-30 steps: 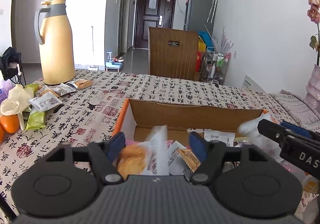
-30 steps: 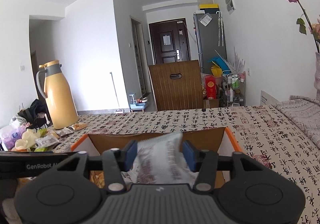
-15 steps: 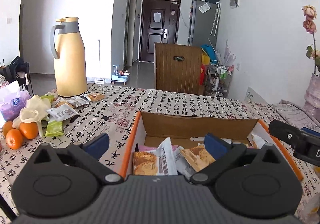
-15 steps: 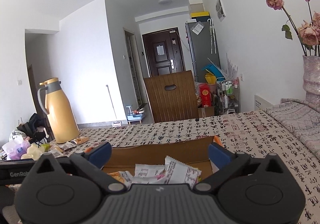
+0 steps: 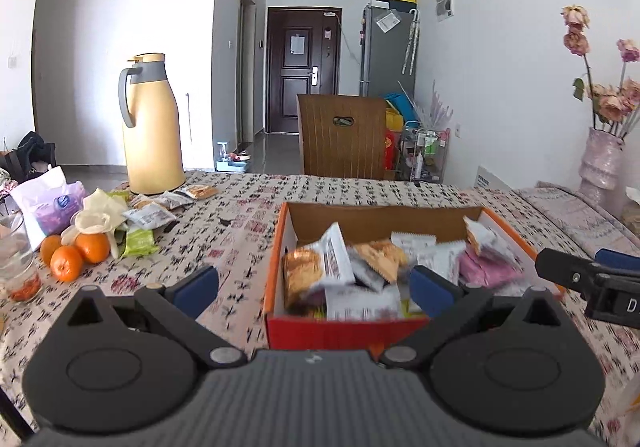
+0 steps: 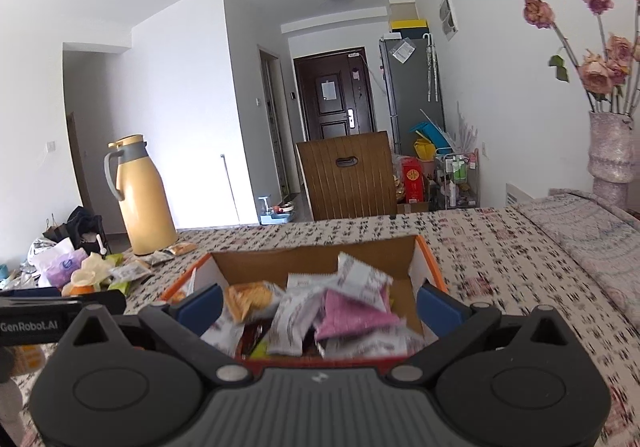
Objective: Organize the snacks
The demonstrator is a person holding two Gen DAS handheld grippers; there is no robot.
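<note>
Most packets (image 5: 384,267) sit in my box (image 5: 344,331); several remain by the flask (image 5: 150,127) on the desk (image 5: 240,231). Both my tools, left (image 5: 314,285) and right (image 6: 320,305), gape wide, empty.

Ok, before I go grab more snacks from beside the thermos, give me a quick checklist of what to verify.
1. Left gripper empty, jaws wide: ok.
2. Right gripper empty, jaws wide: ok.
3. Snack packets lying inside the orange cardboard box: ok.
4. Loose snack packets left beside the yellow thermos: not ok, not yet boxed.
5. Oranges and glass jar close to those packets: not ok, mind them.
6. Room left in the box: cannot tell.
</note>
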